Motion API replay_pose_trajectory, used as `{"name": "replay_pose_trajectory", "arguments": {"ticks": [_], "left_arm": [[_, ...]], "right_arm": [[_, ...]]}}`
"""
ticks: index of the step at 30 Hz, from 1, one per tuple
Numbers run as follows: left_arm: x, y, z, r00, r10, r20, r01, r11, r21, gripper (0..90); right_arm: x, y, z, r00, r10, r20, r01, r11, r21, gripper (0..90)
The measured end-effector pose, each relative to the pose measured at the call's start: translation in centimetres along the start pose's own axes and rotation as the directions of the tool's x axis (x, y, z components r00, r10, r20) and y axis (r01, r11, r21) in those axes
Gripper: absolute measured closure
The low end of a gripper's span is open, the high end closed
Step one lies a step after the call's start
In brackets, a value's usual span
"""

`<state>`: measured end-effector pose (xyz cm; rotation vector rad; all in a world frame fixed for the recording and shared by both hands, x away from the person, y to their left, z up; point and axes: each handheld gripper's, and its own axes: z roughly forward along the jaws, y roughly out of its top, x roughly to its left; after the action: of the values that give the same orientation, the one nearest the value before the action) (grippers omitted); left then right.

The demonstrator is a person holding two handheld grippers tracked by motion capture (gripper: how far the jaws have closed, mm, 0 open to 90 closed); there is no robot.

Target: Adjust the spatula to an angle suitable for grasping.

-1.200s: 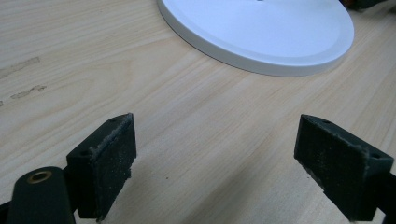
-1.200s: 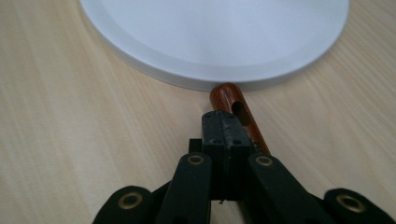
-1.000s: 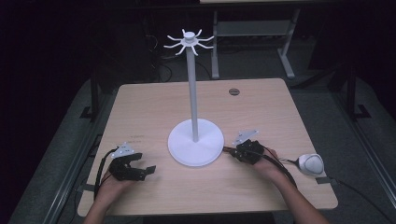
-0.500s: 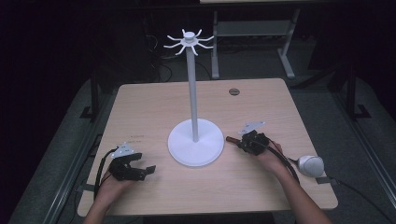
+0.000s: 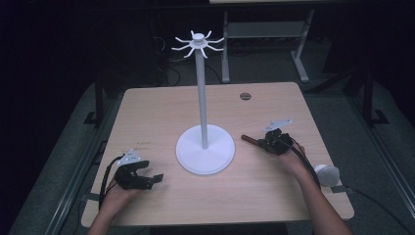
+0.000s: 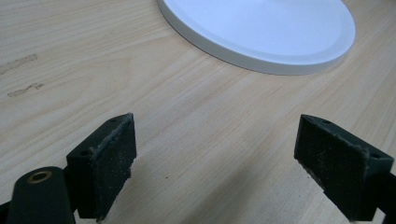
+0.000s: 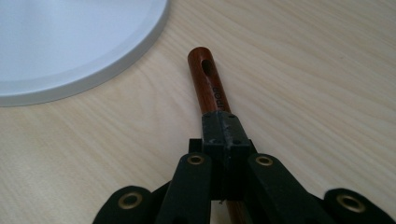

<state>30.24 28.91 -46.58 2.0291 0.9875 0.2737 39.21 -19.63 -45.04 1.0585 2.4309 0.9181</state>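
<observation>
The right gripper [image 5: 263, 139] is clamped on a reddish-brown wooden handle [image 7: 208, 82] with a slotted hole near its end, held low over the wooden table [image 5: 274, 103] just beside the white stand [image 5: 204, 147] and its round base. The left gripper [image 6: 219, 163] rests near the table's front-left, jaws wide apart and holding nothing

Left hand-held gripper [image 5: 147, 177] rests low at the bench's [image 5: 161, 112] near-left, jaws spread wide and empty; right hand-held gripper [image 5: 258, 141] sits at right, jaws pressed together on a reddish wooden handle [image 7: 208, 82]
</observation>
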Motion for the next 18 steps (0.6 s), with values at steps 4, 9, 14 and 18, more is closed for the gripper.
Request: {"name": "replay_pose_trajectory", "arguments": {"ticks": [4, 9, 14, 18], "left_arm": [[0.0, 0.0, 0.0, 1.0000, -0.001, 0.001, 0.001, 1.0000, 0.003, 12.5], [0.0, 0.0, 0.0, 1.0000, 0.002, 0.000, -0.002, 1.0000, 0.000, 12.5], [0.1, 0.0, -0.1, 1.0000, 0.004, -0.005, -0.004, 1.0000, 0.002, 12.5], [0.1, 0.0, -0.1, 1.0000, 0.006, -0.004, -0.006, 1.0000, -0.002, 12.5]], "right_arm": [[-0.7, 0.0, -0.2, 0.9997, 0.015, 0.017, -0.015, 1.000, -0.008, 90.0], [-1.4, -0.2, -0.2, 0.9991, 0.040, 0.014, -0.040, 0.999, -0.014, 90.0], [-0.4, 0.0, -0.8, 0.9998, -0.006, -0.019, 0.006, 1.000, -0.016, 90.0], [0.1, -0.2, -0.5, 0.9991, -0.017, -0.038, 0.018, 1.000, 0.019, 90.0]]}}
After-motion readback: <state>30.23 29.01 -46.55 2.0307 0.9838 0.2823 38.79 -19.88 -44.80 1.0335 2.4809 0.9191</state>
